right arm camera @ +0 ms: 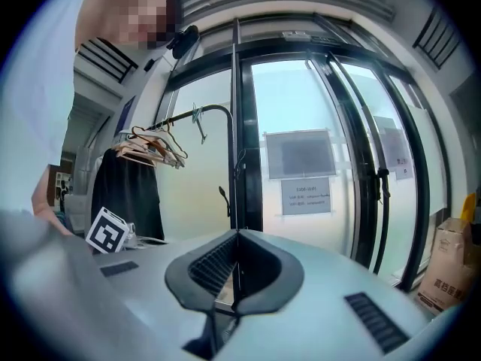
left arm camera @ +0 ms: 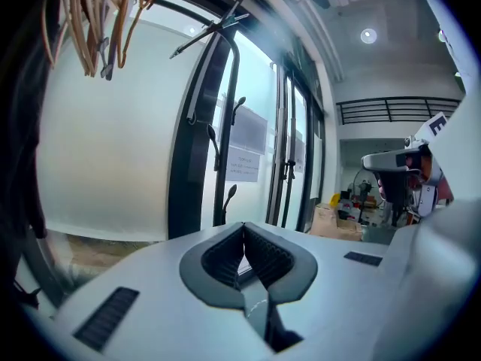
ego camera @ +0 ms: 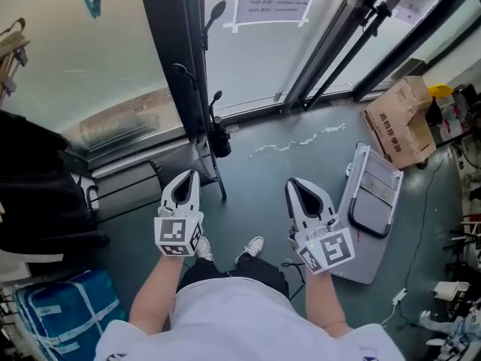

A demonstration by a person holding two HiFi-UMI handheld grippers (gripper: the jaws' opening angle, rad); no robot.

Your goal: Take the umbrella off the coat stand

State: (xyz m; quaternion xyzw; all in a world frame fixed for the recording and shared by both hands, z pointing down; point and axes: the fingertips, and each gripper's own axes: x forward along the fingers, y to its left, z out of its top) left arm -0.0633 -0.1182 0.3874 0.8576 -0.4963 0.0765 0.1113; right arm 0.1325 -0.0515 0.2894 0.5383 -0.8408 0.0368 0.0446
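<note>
**Head view**
- Left tongs (ego camera: 189,177): shut, empty.
- Right tongs (ego camera: 297,185): shut, empty. Both are held ahead of me, short of the stand.
- Stand (ego camera: 201,89): thin black pole against the glass with hooks up its length. Its legs are just ahead of my shoes (ego camera: 252,247).
- Umbrella (ego camera: 219,138): what I take for it is a short dark folded bundle hanging low, tight against the pole.
- Risk: the tongs must open first. If they arrive shut they will only knock the bundle.
- Risk: the umbrella sits so close to the pole that a wide grip could clamp the pole too, or rock the stand.
- Risk: its loop may snag on the hook if I pull it outward, not upward.
- Around: folded stool (ego camera: 372,201) flat on the floor to my right, a trip hazard. Box (ego camera: 402,122) beyond it, blue bag (ego camera: 64,314) and dark coat (ego camera: 30,179) to my left.

**Left gripper view**
- Left tongs (left arm camera: 243,228): pads together, nothing between them.
- Stand (left arm camera: 218,149) ahead, hangers (left arm camera: 98,21) overhead.
- I cannot pick out the umbrella here.

**Right gripper view**
- Right tongs (right arm camera: 235,235): pads together, nothing held.
- Stand (right arm camera: 237,126) dead ahead, in line with the tips.
- Hangers (right arm camera: 150,145) and coat (right arm camera: 131,194) off to the left, box (right arm camera: 451,265) at the right edge.
- I cannot make out the umbrella here either.
</note>
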